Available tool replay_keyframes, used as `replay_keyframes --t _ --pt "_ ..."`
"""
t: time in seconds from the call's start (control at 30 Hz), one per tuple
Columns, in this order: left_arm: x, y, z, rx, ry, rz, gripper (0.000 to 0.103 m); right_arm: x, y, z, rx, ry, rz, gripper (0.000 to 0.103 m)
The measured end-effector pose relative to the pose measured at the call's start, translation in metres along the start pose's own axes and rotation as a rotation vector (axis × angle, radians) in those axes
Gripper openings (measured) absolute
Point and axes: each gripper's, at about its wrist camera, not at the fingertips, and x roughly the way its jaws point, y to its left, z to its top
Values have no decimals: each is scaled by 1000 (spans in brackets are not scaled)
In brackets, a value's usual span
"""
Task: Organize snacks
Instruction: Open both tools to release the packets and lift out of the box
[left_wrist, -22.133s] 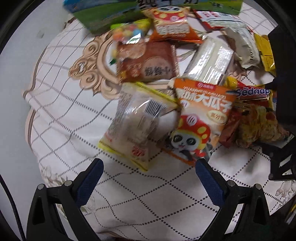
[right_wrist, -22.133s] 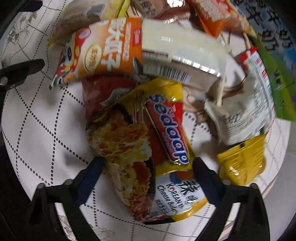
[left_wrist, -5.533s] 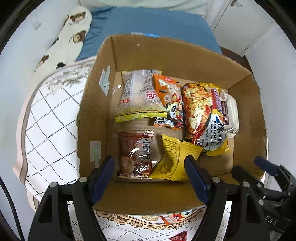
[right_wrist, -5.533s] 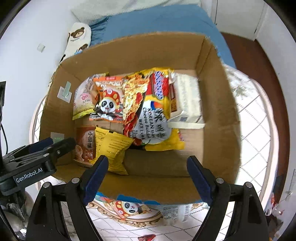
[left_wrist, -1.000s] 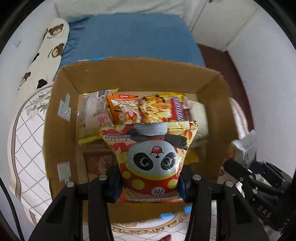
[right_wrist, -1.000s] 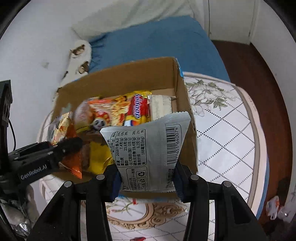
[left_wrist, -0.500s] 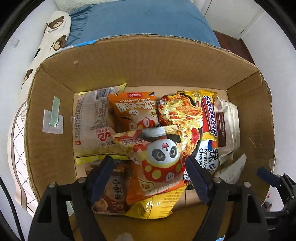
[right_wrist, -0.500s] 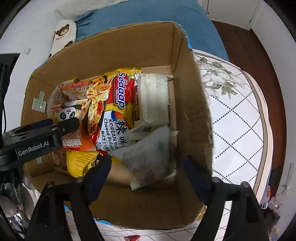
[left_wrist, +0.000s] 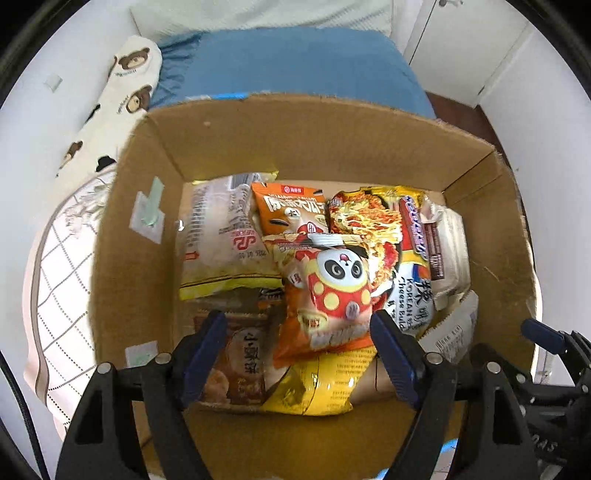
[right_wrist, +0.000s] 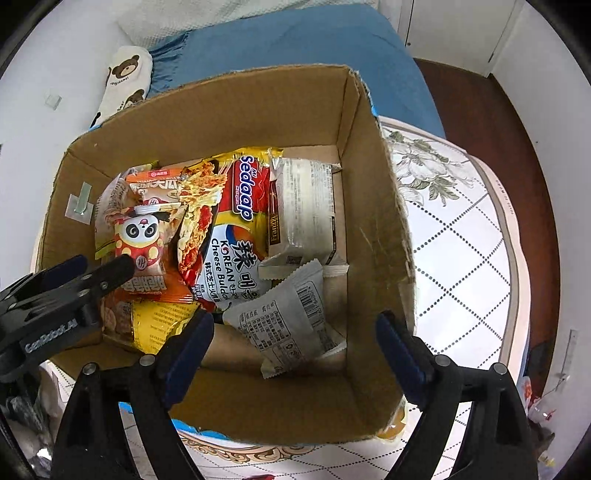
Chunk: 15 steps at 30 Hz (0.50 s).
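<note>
Brown corrugated cardboard forms the open box (left_wrist: 325, 147) that is seen from above by both cameras; it is placed on a bench covered by a white cloth with a dotted diamond pattern (right_wrist: 461, 251).

The left gripper (left_wrist: 295, 354) is held over the near left part of the box. Its blue-padded fingers (left_wrist: 205, 347) are spread apart and nothing is pinched between them. Below the gap, the orange snack bag with a red-and-white panda figure (left_wrist: 332, 291) is lying loose on top of the other packets, partly over a yellow foil packet (left_wrist: 317, 387) and beside a brown biscuit packet (left_wrist: 240, 369).

The right gripper (right_wrist: 291, 350) is held over the near right part of the box. Its fingers (right_wrist: 399, 350) are wide apart and are opening further, and no pad is touching anything. Under them, the grey-white packet with a barcode (right_wrist: 291, 321) is resting free on the box floor, near the right wall.

Further inside are seen a red and yellow instant noodle bag with a "Sedaap" label (right_wrist: 236, 236), a pale cream wafer pack (right_wrist: 306, 203) at its right, a pale transparent packet with a yellow edge (left_wrist: 218, 240) at the left, and an orange packet (left_wrist: 291, 206) behind the panda bag.

Behind the box, a blue bed sheet (left_wrist: 295, 62) is visible.
</note>
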Motion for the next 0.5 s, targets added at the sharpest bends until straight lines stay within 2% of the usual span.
replay_keyframes --t 0.27,0.5 --pt "-59 -5 -35 30 -168 45 79 -33 2 -24 -8 -102 6 91" --pt "-105 -7 -60 36 -273 40 79 -75 7 -54 -25 -202 28 91"
